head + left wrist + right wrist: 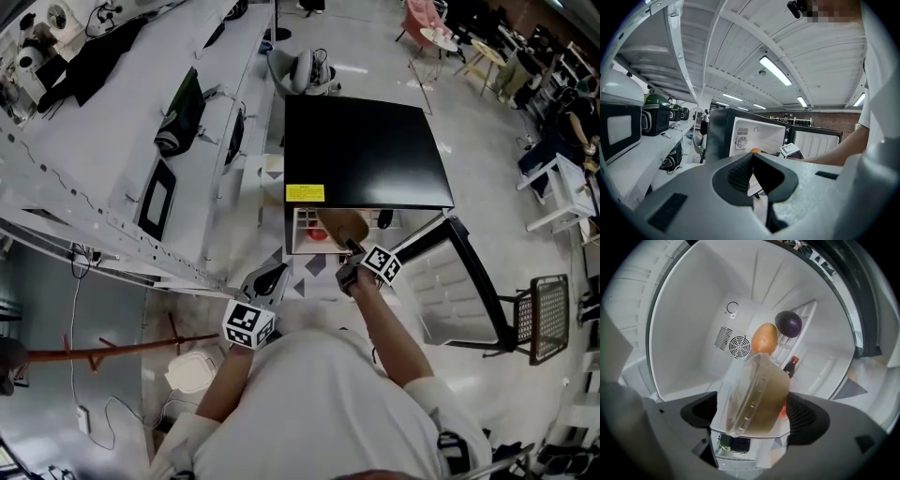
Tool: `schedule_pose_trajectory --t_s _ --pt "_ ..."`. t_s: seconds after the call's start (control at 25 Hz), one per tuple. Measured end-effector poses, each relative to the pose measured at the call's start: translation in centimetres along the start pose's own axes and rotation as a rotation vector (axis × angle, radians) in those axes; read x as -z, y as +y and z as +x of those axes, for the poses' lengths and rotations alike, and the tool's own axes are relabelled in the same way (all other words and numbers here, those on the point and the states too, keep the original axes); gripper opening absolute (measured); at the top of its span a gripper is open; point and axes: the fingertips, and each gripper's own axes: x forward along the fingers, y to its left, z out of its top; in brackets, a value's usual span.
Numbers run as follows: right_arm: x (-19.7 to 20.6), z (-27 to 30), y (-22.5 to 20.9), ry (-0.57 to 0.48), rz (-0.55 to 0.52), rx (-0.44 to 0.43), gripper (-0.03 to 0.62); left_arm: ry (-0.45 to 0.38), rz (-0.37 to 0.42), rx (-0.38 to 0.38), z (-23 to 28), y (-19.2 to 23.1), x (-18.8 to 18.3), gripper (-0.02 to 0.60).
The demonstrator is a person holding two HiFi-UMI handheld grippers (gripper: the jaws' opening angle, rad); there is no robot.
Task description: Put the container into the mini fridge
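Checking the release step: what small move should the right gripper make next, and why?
Probably draw the right gripper straight back: its jaws stand apart around the tilted container, which seems to rest on a white shelf inside the mini fridge.

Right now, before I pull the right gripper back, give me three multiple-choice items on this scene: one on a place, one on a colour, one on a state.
1. Where is the container?
A. On top of the fridge
B. Inside the mini fridge, between the right gripper's jaws
C. On the floor

2. What colour is the round thing beside the orange fruit?
A. Green
B. White
C. Dark purple

3. How does the left gripper stand?
A. Jaws together, nothing held
B. Shut on a bottle
C. Wide open

Answers:
1 B: the right gripper view shows the fridge's white walls all round it.
2 C: it is dark purple against the white interior.
3 A: its pads meet in the left gripper view.
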Motion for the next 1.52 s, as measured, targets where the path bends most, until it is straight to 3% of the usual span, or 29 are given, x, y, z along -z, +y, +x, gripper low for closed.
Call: schedule_pose_trajectory --t_s 0.44,0.84,1.12,1.52 --pt "0.8 -1.5 0.3 -0.017 -0.267 0.109 0.468 0.007 -0.006 0.004 -0.8 0.6 0.4 0.005" --pt "4.8 -3.2 3.4 0.013 -0.722 0.225 0.466 0.01 -0.017 0.014 -1.3 1.2 0.9 0.005" --pt "5.8 -1.9 4.4 0.027 -0.8 0.228 0.466 0.009 -0.016 0.018 -2.4 1.7 1.0 0.005" --pt "7.7 1.3 6.0 0.134 -1.016 0.173 0.466 0.028 -0.02 0.006 -4.7 3.4 1.7 0.005"
